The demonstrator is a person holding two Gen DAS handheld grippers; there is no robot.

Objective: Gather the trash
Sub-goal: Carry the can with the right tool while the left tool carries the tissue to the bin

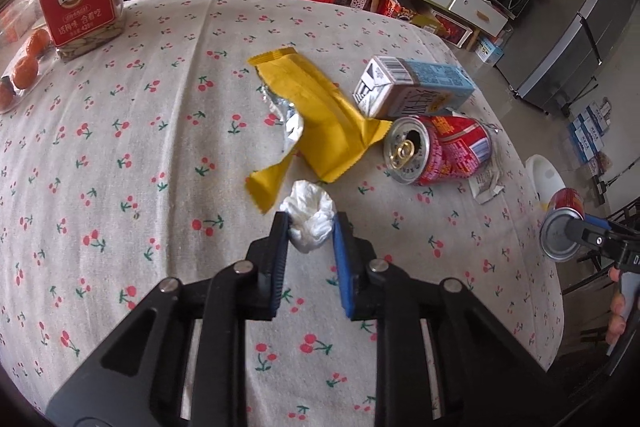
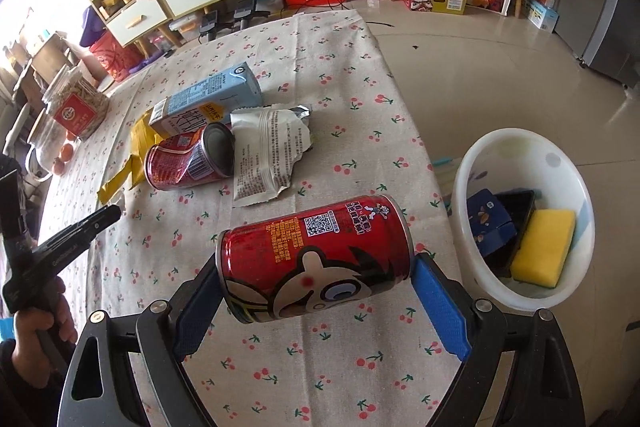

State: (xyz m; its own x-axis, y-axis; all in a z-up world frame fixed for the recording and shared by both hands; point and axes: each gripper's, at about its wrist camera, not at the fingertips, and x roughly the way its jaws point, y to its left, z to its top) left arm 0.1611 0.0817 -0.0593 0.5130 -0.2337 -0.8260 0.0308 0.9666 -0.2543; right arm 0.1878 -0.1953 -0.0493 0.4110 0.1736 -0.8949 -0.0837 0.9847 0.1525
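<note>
Pinching a crumpled white tissue wad (image 1: pixel 310 223) on the cherry-print tablecloth (image 1: pixel 120 155), left gripper (image 1: pixel 310 227); torn yellow foil wrapper (image 1: pixel 316 115) just beyond, dented red can (image 1: pixel 438 149) and blue carton (image 1: pixel 416 87) near. Right gripper (image 2: pixel 314 267) clamps a red cartoon can (image 2: pixel 312 257) endwise beside the white plastic bin (image 2: pixel 520 155).

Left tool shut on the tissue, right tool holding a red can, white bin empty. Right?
Not quite: the white bin isn't empty. The right wrist view shows a yellow sponge and dark packaging in it. Left tool on the tissue and right tool holding the can are correct.
</note>
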